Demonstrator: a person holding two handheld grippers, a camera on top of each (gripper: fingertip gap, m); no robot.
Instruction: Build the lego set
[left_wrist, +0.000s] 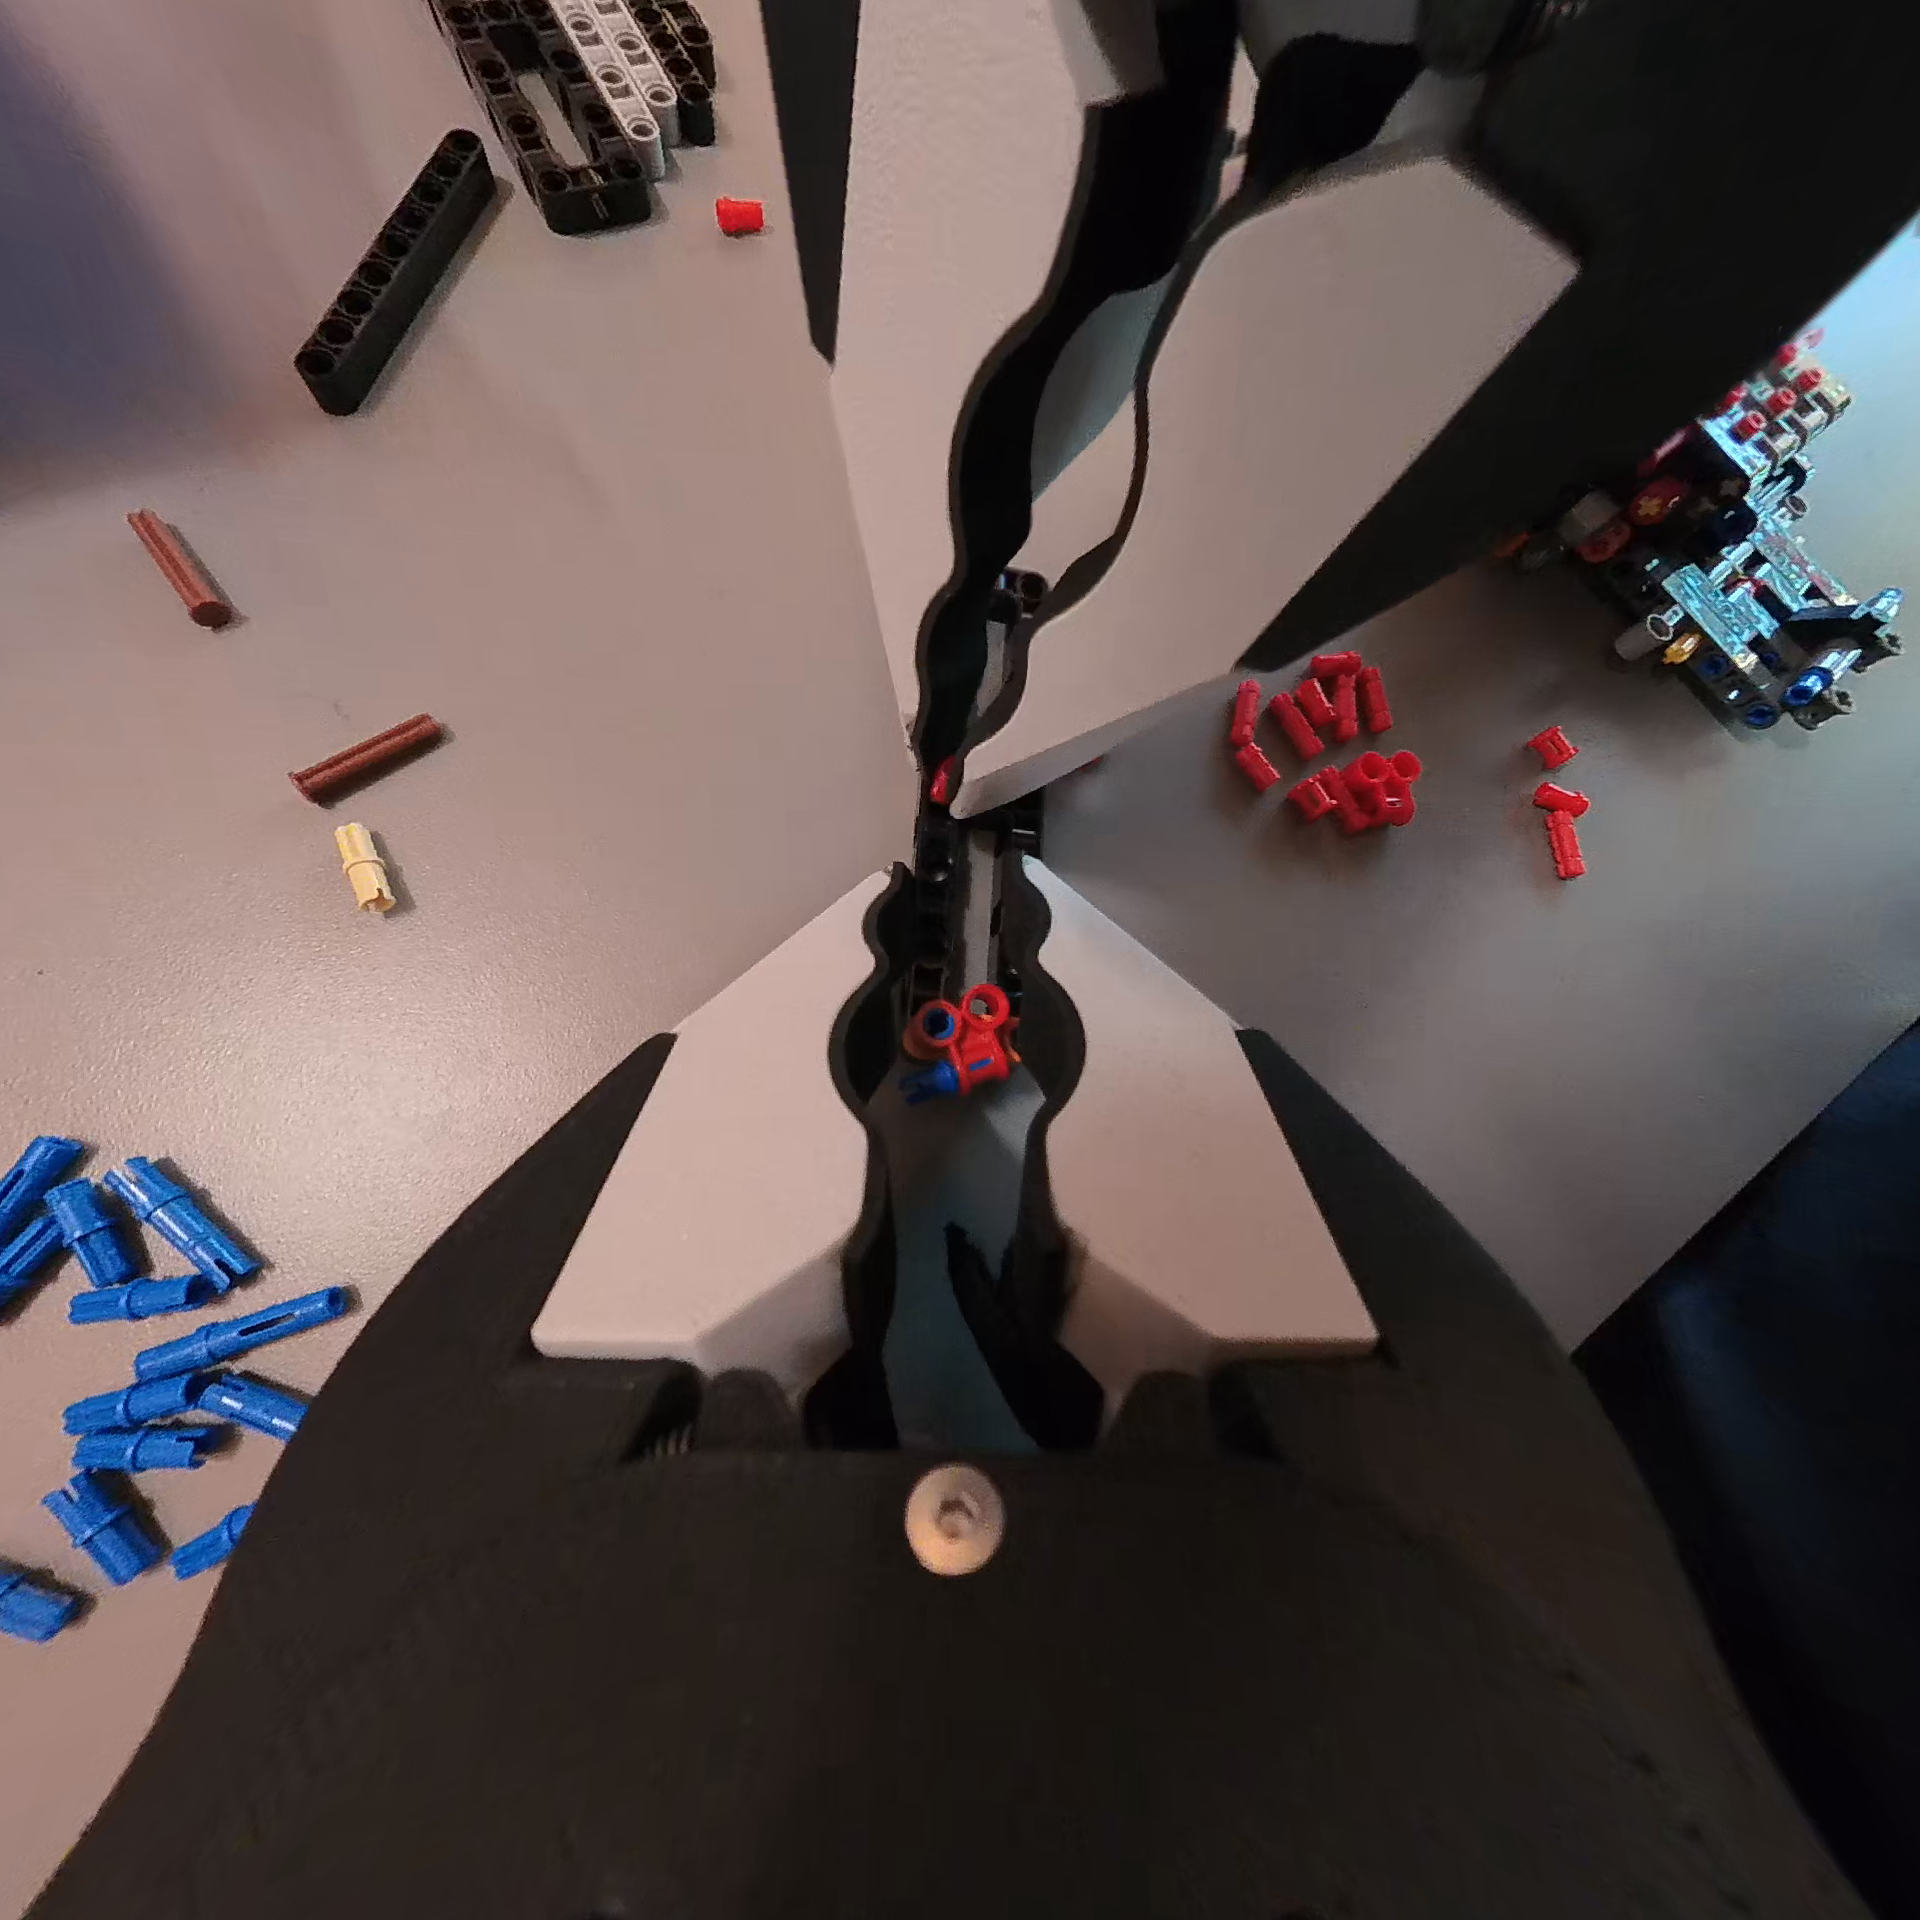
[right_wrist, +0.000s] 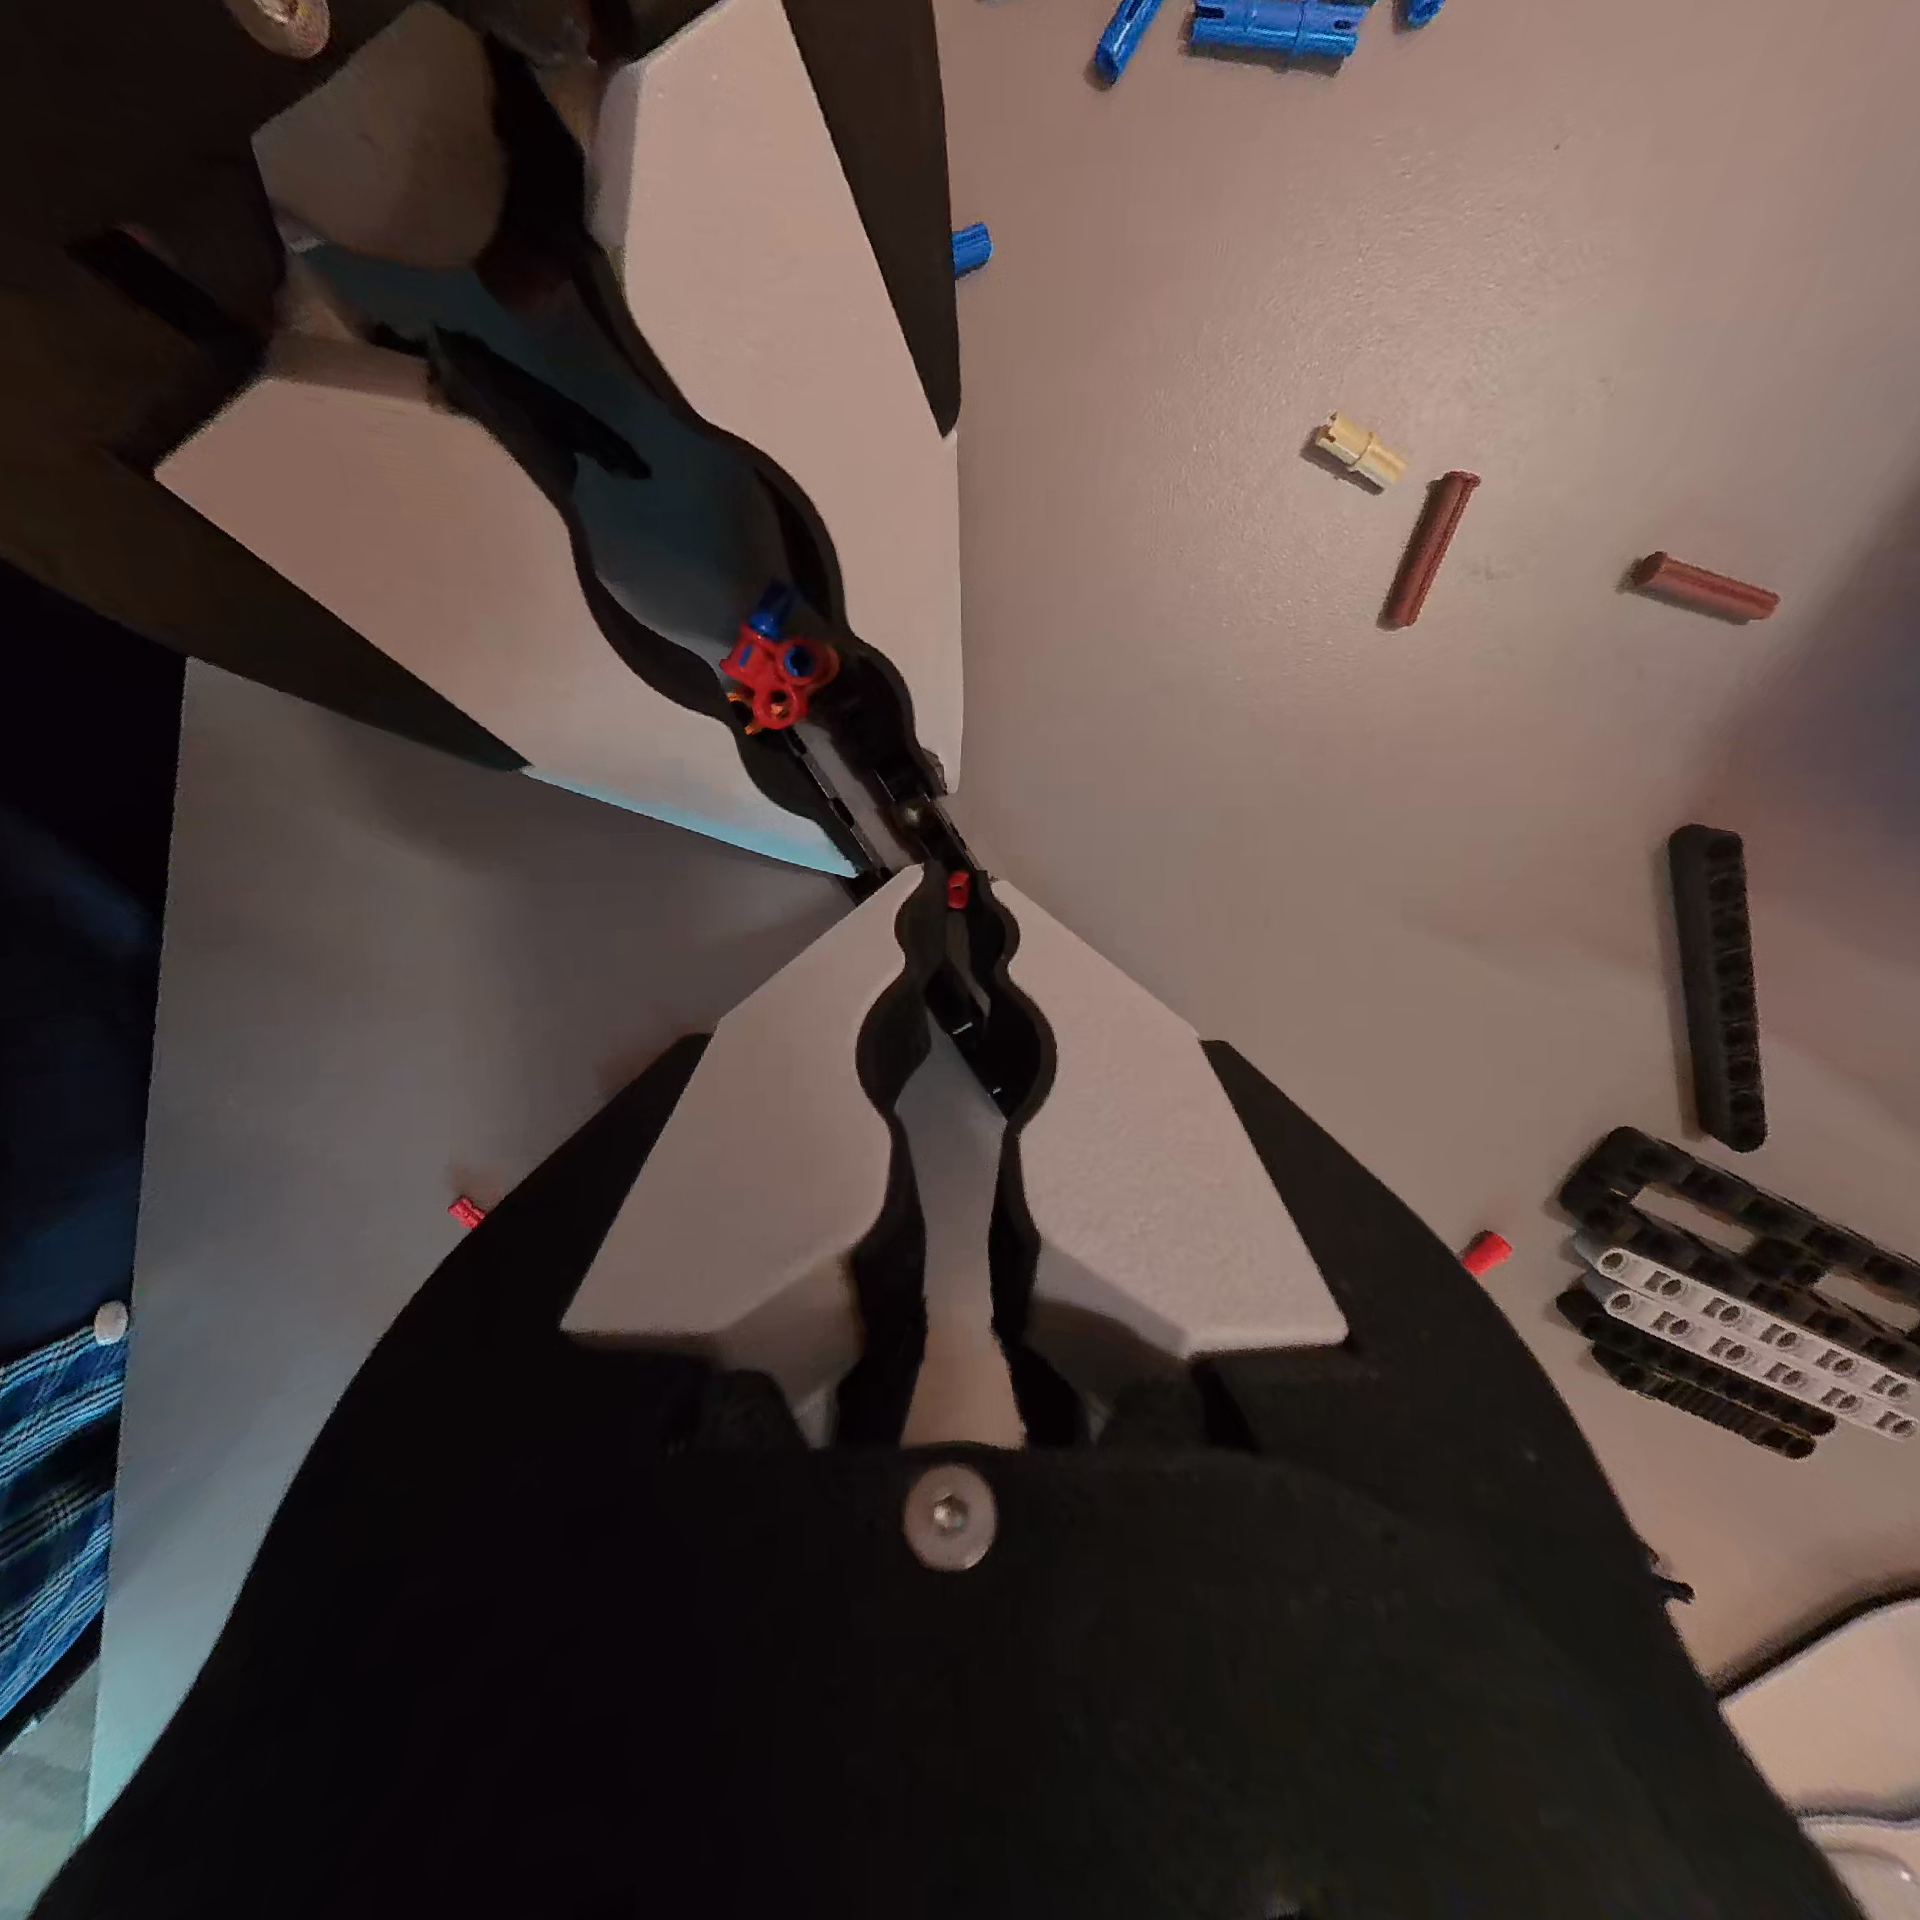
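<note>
In the left wrist view my left gripper (left_wrist: 951, 883) is shut on a black beam assembly (left_wrist: 940, 914) that carries red and blue connectors (left_wrist: 961, 1039) near its inner end. My right gripper (left_wrist: 948, 774) comes in from above, tip to tip with the left one. It is shut on a small red pin (left_wrist: 943, 779) held against the beam's end. In the right wrist view my right gripper (right_wrist: 951, 888) pinches the red pin (right_wrist: 958, 885), and the left gripper (right_wrist: 914, 821) reaches in from the upper left with the beam (right_wrist: 883, 790). Most of the beam is hidden by the fingers.
On the grey table lie a heap of blue pins (left_wrist: 156, 1351), a pile of red pins (left_wrist: 1330, 738), a part-built model (left_wrist: 1745, 561), a long black beam (left_wrist: 400, 270), a black and grey frame (left_wrist: 592, 94), two brown axles (left_wrist: 364, 756), a tan pin (left_wrist: 366, 868). The table edge (left_wrist: 1662, 1278) runs at the right. Left and right tips are no more than a few centimetres apart.
</note>
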